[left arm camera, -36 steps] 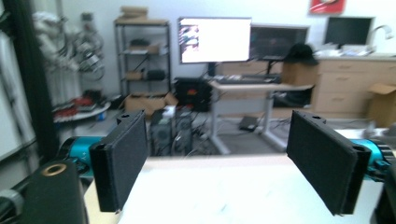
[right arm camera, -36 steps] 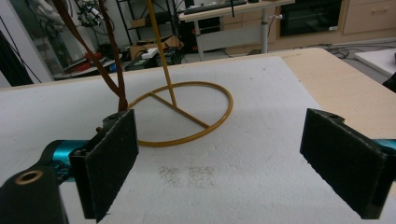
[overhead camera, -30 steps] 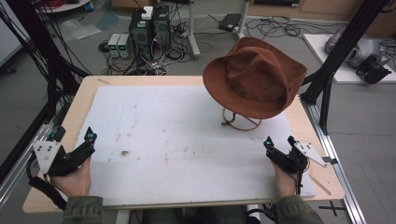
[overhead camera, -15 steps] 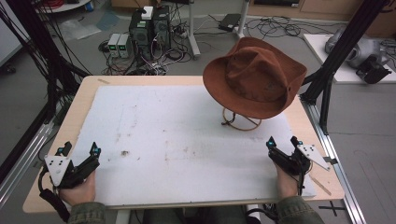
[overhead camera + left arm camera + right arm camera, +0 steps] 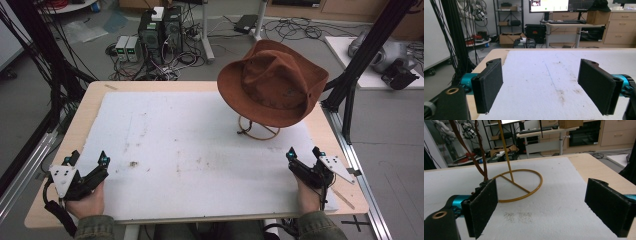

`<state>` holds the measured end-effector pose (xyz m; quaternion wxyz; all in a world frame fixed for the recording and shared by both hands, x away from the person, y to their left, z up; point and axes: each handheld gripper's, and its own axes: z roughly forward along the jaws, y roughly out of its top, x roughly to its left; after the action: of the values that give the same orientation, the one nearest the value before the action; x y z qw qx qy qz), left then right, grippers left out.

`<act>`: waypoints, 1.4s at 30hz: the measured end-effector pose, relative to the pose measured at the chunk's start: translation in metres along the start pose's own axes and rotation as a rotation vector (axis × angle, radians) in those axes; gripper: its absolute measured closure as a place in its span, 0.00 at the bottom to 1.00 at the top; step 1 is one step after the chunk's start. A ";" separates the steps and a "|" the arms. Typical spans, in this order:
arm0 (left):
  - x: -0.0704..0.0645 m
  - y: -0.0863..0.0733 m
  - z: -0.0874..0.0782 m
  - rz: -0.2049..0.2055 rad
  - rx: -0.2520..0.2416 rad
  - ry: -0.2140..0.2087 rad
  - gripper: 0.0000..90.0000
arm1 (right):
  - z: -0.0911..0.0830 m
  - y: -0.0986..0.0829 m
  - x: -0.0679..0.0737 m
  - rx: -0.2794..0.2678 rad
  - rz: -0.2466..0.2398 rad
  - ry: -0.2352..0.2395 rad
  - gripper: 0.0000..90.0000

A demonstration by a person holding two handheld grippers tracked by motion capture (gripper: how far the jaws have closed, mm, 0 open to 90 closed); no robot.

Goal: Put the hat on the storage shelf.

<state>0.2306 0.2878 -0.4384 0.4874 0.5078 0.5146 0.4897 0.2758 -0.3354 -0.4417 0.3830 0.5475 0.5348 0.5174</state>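
Note:
A brown felt hat (image 5: 274, 80) rests on a thin golden wire stand (image 5: 258, 128) at the back right of the white mat (image 5: 200, 150). The stand's ring base (image 5: 520, 185) and upright rod lie just ahead of my right gripper (image 5: 549, 207), with the hat's brown cord hanging at the left. My right gripper (image 5: 304, 154) sits open near the front right edge, nothing between its jaws. My left gripper (image 5: 87, 159) rests open at the front left corner, jaws (image 5: 544, 85) spread wide over bare mat.
The wooden table (image 5: 90, 95) has its mat stained with small brown marks (image 5: 134, 163). Black frame posts (image 5: 367, 55) stand at the right, cables and computer boxes (image 5: 160, 30) lie on the floor behind. A desk with a monitor (image 5: 549, 5) is far off.
My left gripper has drawn back toward the front left corner and lowered. The right gripper shifted slightly back. The hat has not moved.

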 end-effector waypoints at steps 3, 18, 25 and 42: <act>0.001 -0.001 0.000 -0.010 0.003 -0.001 0.23 | 0.000 0.000 -0.001 0.001 -0.003 0.000 0.12; 0.001 -0.002 0.002 -0.021 0.012 -0.014 0.23 | 0.001 -0.001 0.000 0.011 0.003 0.006 0.12; 0.005 -0.002 0.002 -0.056 0.018 -0.011 0.23 | 0.002 -0.001 0.000 0.020 0.010 0.005 0.12; 0.005 -0.002 0.003 -0.034 0.026 -0.017 0.23 | 0.003 -0.002 -0.001 0.038 0.014 0.007 0.12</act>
<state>0.2336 0.2925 -0.4409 0.4935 0.5095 0.5254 0.4700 0.2788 -0.3357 -0.4442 0.3670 0.5567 0.5419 0.5116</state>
